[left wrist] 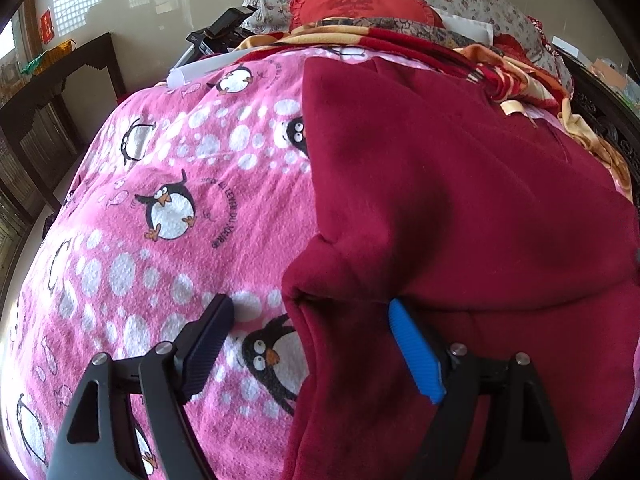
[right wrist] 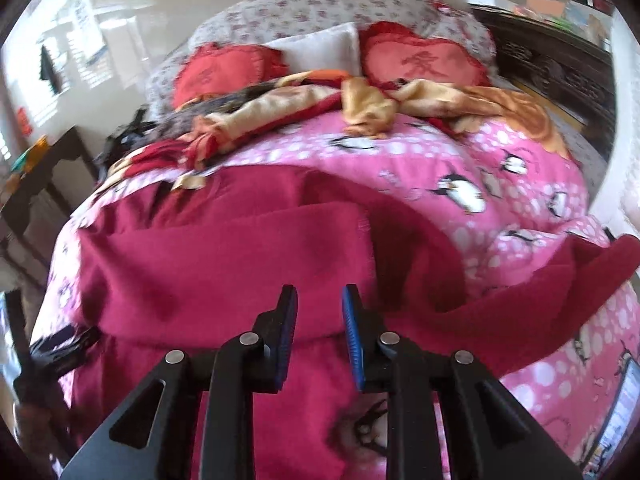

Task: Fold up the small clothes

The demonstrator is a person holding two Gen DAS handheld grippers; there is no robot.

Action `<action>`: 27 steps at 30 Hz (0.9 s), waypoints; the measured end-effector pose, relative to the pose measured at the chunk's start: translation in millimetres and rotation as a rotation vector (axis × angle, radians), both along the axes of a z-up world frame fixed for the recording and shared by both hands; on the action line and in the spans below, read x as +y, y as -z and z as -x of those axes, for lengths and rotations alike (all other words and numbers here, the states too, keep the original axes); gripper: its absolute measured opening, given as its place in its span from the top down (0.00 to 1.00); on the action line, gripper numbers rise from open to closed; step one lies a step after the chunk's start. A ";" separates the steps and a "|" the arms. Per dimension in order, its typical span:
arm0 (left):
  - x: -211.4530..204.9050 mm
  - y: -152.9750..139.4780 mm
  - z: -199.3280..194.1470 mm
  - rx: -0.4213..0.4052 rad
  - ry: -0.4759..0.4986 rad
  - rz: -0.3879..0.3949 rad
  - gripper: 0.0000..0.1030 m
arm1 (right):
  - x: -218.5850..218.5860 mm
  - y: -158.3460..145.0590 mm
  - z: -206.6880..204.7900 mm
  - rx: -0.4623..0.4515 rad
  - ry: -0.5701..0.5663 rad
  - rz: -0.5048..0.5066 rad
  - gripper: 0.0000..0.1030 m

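A dark red fleece garment (left wrist: 440, 208) lies spread on a pink penguin-print blanket (left wrist: 168, 208). My left gripper (left wrist: 310, 312) is open wide, its fingers straddling the garment's left folded edge, one finger (left wrist: 208, 340) over the blanket, the blue-padded one (left wrist: 416, 352) over the cloth. In the right wrist view the same garment (right wrist: 224, 256) fills the middle, with one part folded over and a sleeve (right wrist: 560, 280) stretching right. My right gripper (right wrist: 319, 300) hovers above the garment, jaws partly apart with nothing between them.
Red heart-shaped cushions (right wrist: 420, 60), a white pillow (right wrist: 320, 46) and a crumpled orange-red blanket (right wrist: 360, 108) lie at the bed's head. A dark wooden table (left wrist: 48, 96) stands left of the bed. A dark carved headboard (right wrist: 560, 76) is at the right.
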State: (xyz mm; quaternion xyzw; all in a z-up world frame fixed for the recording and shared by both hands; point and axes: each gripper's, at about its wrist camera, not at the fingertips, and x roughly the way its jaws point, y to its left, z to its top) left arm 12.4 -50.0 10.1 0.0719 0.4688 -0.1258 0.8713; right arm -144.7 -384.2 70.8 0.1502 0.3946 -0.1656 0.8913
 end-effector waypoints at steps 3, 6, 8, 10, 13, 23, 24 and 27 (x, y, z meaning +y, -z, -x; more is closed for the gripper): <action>0.9 -0.4 3.2 -0.002 0.003 -0.001 0.19 | -1.5 25.8 -12.7 0.106 0.013 -0.004 1.00; 5.2 -5.0 11.5 0.003 0.005 -0.001 0.19 | -8.7 31.0 -5.0 0.077 0.044 -0.069 1.00; 9.3 -8.1 17.4 0.012 -0.004 0.000 0.19 | -10.1 27.0 3.9 0.068 0.058 -0.098 1.00; 13.1 -13.5 25.6 0.007 -0.020 0.018 0.19 | -10.0 24.4 17.5 0.050 0.072 -0.119 1.00; 13.4 -21.6 40.0 -0.006 -0.032 0.048 0.19 | -5.0 24.4 34.4 0.024 0.080 -0.165 1.00; -19.4 -35.6 91.9 -0.027 0.092 0.055 0.18 | 22.8 26.4 79.9 -0.077 0.098 -0.194 1.00; -25.4 -33.3 96.0 -0.019 0.117 0.052 0.18 | 17.3 24.8 86.5 -0.087 0.118 -0.204 1.00; -35.7 -23.7 102.2 0.013 0.144 0.041 0.18 | -2.7 22.6 102.7 -0.108 0.175 -0.234 1.00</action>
